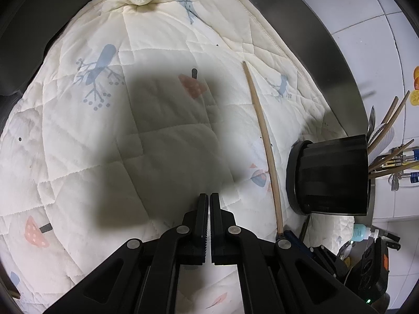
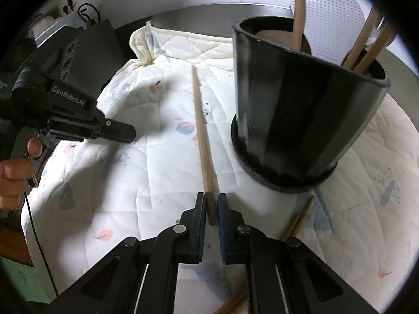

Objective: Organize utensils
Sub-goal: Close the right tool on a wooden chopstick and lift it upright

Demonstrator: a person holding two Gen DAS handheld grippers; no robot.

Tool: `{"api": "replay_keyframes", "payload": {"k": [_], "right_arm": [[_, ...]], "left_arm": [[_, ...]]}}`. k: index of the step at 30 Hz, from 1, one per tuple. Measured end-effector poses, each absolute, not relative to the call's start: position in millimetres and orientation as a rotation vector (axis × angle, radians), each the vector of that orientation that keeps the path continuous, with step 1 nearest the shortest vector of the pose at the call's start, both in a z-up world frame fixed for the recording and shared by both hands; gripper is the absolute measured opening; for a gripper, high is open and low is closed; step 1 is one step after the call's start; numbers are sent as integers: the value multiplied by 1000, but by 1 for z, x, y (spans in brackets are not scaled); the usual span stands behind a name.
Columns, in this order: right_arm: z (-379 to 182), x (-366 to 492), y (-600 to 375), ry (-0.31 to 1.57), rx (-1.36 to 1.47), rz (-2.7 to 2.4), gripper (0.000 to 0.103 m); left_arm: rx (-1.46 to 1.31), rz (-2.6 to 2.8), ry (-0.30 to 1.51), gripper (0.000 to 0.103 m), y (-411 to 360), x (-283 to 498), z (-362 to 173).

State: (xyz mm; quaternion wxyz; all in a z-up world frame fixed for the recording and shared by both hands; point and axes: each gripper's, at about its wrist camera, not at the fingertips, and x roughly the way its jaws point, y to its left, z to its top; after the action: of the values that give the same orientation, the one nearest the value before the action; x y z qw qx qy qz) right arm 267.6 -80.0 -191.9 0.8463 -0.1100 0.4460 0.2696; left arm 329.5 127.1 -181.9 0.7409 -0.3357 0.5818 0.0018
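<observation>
Quilted cloth (image 2: 162,162): cream, printed with blue trees and pink mushrooms. Utensil holder (image 2: 301,110): glossy black. Chopstick (image 2: 201,130): light brown wood. Paddle (image 2: 332,18): white, dotted texture.

Both cams sit behind their gripper, aimed steeply down, close over quilted cloth (image 1: 86,157). Left view: black holder (image 1: 332,175) at right edge. Right view: holder near, upper right. Shared: cloth, holder, lone chopstick (image 1: 264,141).

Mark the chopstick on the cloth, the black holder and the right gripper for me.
chopstick (image 2: 201,120), right wrist view, mid shaft.
black holder (image 2: 301,110), right wrist view, outer wall.
right gripper (image 2: 211,204), right wrist view, between fingertips.
</observation>
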Motion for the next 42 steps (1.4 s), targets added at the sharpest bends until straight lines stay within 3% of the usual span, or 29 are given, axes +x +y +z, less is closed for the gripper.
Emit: {"api": "replay_keyframes", "payload": {"k": [34,42], "right_arm": [[-195,287,-56,919,-219,601,14],[-192,286,-52,922,-221,602,10]], "left_arm": [[-697,-31,1287,1,123,323,-184],[-674,-54,1279,1,117,321,-181]]}}
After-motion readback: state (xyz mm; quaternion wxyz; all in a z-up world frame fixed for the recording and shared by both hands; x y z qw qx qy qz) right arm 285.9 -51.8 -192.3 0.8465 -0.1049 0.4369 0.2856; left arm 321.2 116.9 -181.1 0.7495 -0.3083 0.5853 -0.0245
